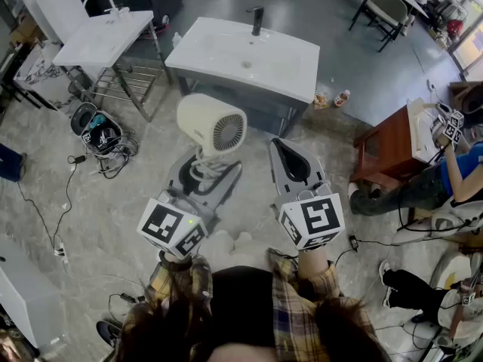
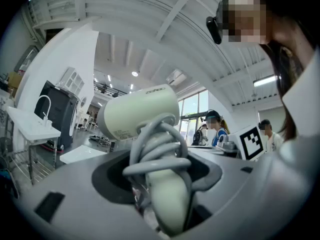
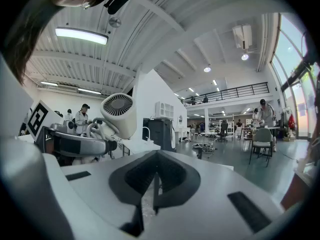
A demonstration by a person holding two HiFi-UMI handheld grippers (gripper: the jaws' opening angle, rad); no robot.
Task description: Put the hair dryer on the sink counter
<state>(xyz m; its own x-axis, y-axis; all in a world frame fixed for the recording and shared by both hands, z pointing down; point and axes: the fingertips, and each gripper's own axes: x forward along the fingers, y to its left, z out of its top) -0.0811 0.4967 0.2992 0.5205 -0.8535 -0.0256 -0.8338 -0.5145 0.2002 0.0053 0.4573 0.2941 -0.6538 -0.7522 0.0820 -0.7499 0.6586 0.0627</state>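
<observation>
A cream hair dryer (image 1: 211,123) with its grey cord wound round the handle stands upright in my left gripper (image 1: 204,173), which is shut on the handle. In the left gripper view the wrapped handle (image 2: 167,194) fills the space between the jaws, and the hair dryer's barrel (image 2: 140,116) rises above. The white sink counter (image 1: 290,70) with a black faucet (image 1: 257,19) lies just ahead of the dryer. My right gripper (image 1: 290,161) hangs beside it, shut and empty; the right gripper view shows its jaws (image 3: 154,184) pressed together and the hair dryer (image 3: 117,114) to their left.
A second white basin (image 1: 106,36) on a metal frame stands at the far left, with a bag of cables (image 1: 98,134) on the floor below it. A brown wooden stool (image 1: 389,149) and a seated person (image 1: 453,179) are to the right. Loose cables run over the floor.
</observation>
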